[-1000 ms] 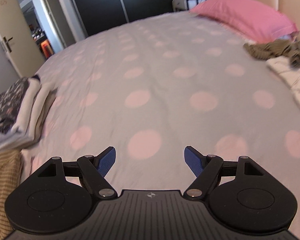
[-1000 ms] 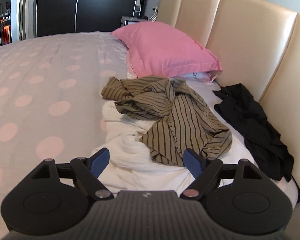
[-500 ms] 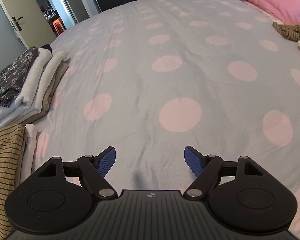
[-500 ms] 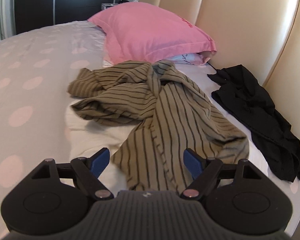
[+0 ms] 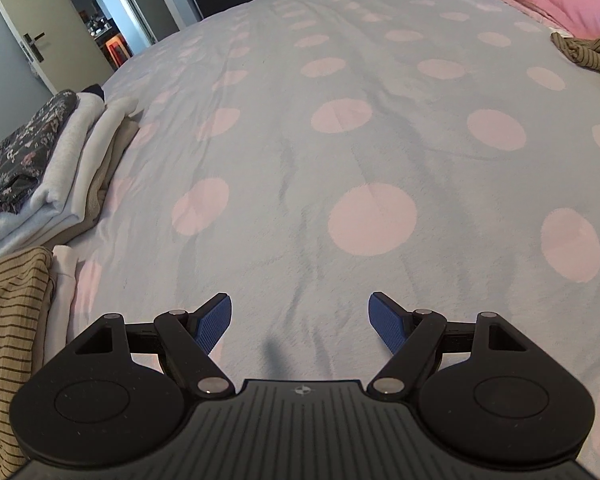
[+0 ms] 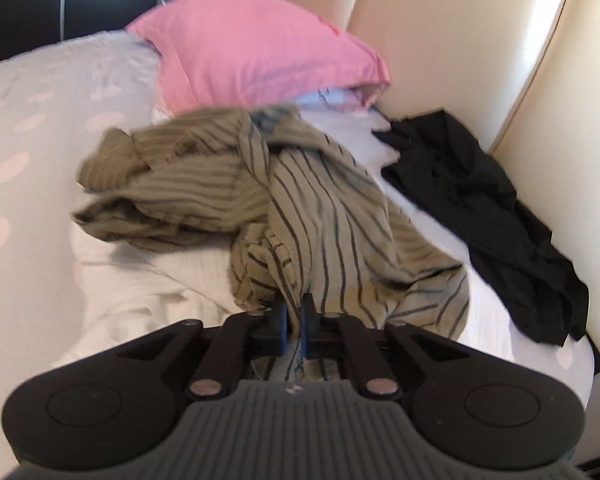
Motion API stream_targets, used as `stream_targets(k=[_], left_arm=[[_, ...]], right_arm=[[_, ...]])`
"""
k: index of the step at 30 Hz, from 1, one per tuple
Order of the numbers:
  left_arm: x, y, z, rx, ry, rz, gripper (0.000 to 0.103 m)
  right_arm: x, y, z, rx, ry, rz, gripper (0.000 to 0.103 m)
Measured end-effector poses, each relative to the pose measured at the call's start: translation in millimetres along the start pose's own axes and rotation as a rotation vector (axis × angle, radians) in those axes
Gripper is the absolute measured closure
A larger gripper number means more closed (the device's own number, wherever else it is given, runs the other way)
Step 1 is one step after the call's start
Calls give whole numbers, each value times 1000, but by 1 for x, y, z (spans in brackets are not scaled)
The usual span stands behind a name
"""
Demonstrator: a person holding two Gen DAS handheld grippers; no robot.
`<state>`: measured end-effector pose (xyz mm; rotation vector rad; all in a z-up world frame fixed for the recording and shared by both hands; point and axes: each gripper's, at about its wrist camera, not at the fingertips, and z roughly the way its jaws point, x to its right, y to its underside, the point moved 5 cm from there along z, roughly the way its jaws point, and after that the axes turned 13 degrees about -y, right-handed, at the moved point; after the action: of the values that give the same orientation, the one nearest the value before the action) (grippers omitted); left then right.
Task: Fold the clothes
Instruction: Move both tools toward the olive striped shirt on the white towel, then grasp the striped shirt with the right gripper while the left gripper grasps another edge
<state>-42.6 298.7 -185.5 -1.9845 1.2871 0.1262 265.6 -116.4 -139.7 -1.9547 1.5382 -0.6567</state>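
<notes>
A crumpled olive striped shirt (image 6: pixel 328 216) lies on a white garment (image 6: pixel 140 280) near the head of the bed. My right gripper (image 6: pixel 294 304) is at the shirt's near edge; its jaws are closing, and the pads pinch a fold of striped cloth between them. The cloth rises in a ridge from the pads. My left gripper (image 5: pixel 300 312) hangs open over the dotted bedspread (image 5: pixel 340 120) with nothing between its fingers. In the left wrist view the striped shirt (image 5: pixel 588 50) shows at the far right edge.
A pink pillow (image 6: pixel 252 60) and a cream padded headboard (image 6: pixel 560 80) stand behind the shirt. A black garment (image 6: pixel 480 200) lies to its right. Folded clothes (image 5: pixel 48 168) and a folded striped piece (image 5: pixel 8 320) sit at the bed's left edge. A door (image 5: pixel 32 36) stands beyond.
My right gripper came down and forward onto the striped shirt and its jaws went from wide open to pinching the cloth. My left gripper sank toward the bedspread, then held still.
</notes>
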Motion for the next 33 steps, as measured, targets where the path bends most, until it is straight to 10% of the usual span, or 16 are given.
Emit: stream_targets(k=[17, 33], left_arm=[[-49, -9, -70, 128, 17, -60, 28], [-101, 33, -124, 191, 75, -42, 28]], right_arm=[[-155, 18, -158, 44, -523, -189, 98], [-348, 180, -303, -131, -982, -394, 98]])
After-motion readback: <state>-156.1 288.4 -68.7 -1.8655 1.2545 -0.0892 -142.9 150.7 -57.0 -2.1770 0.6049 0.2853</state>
